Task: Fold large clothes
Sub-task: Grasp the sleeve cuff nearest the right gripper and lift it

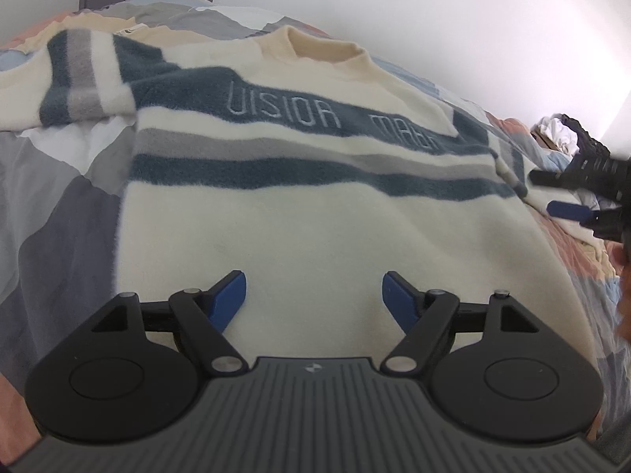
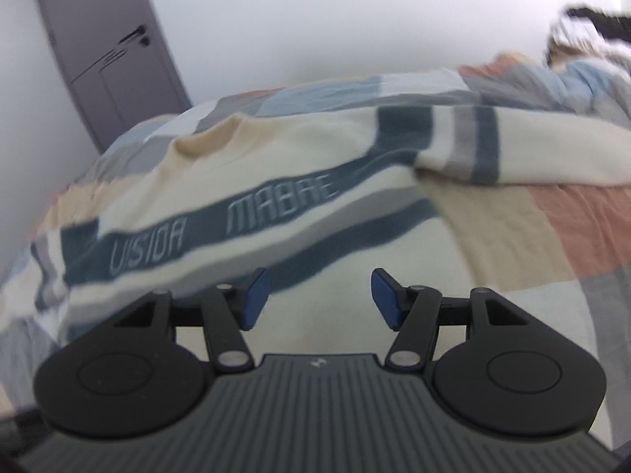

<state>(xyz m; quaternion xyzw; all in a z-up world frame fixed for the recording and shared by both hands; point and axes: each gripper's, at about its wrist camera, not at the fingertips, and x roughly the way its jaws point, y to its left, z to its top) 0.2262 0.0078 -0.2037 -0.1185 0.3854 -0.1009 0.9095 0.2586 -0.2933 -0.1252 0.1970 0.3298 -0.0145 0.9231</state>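
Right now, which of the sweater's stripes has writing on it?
The widest dark blue stripe across the chest of the sweater, just below the collar. It carries pale raised letters; the grey stripe and the narrower blue stripe beneath it are plain.

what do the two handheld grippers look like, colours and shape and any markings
Both match. The left gripper and right gripper each have two blue finger pads on black linkage arms with silver pivot pins, hinged on two rounded black discs. Behind sits a dark grey ribbed body with a small round logo. No cables show. Seen from the side in the left wrist view, the right gripper looks black with a blue tip.
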